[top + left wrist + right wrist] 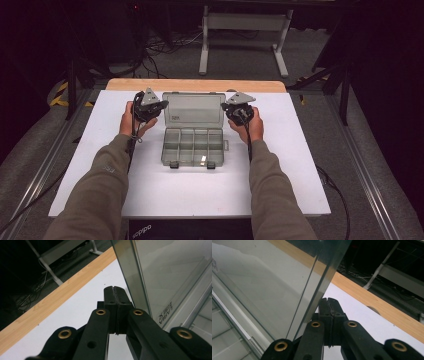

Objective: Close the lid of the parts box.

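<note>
white table (150,190) | organizer box (192,147) long axis sideways | lid (194,107) upright, far side

One clear plastic organiser box (193,131) is counted on the white tabletop (150,190), near its far edge. One lid (194,107) is raised on it. Two latches (174,164) are counted at the box's near edge. Two grippers are counted: the left gripper (150,105) and the right gripper (239,107).

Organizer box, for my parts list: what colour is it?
Translucent grey organizer box, lid open; the high view shows it best.
</note>
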Tool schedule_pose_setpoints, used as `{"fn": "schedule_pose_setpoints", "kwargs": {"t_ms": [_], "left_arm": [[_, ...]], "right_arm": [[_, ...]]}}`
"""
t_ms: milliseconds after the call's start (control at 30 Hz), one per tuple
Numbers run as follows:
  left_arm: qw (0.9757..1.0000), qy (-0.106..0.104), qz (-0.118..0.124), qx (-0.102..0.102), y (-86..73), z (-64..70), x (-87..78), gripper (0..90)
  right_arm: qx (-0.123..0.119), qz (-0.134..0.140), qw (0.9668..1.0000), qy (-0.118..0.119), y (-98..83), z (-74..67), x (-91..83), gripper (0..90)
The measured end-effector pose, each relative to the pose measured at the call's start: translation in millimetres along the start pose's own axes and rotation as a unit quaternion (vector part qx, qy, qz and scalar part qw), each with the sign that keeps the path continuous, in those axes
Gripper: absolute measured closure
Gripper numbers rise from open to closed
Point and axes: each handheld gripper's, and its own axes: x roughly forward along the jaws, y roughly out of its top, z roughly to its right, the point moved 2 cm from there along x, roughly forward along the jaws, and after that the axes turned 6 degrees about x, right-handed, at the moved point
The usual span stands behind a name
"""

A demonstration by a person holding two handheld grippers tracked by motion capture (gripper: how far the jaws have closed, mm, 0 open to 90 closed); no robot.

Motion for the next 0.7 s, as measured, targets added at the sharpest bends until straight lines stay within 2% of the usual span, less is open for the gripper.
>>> {"fn": "schedule_pose_setpoints", "kwargs": {"t_ms": [267, 433, 700], "left_arm": [[1.0, 0.003, 0.004, 0.006, 7.9, -0.4, -5.2, 90.0], [0.9999, 0.003, 0.011, 0.002, 10.8, -0.1, -8.4, 90.0], [0.9998, 0.003, 0.018, 0.005, 15.0, 0.3, -12.8, 90.0]], "right_arm": [[-0.005, 0.011, 0.9999, -0.002, 5.4, 0.2, -6.5, 90.0], [-0.009, 0.014, 0.9998, -0.009, 7.7, -0.2, -9.6, 90.0], [-0.009, 0.025, 0.9996, -0.005, 12.2, -3.7, -14.1, 90.0]]}}
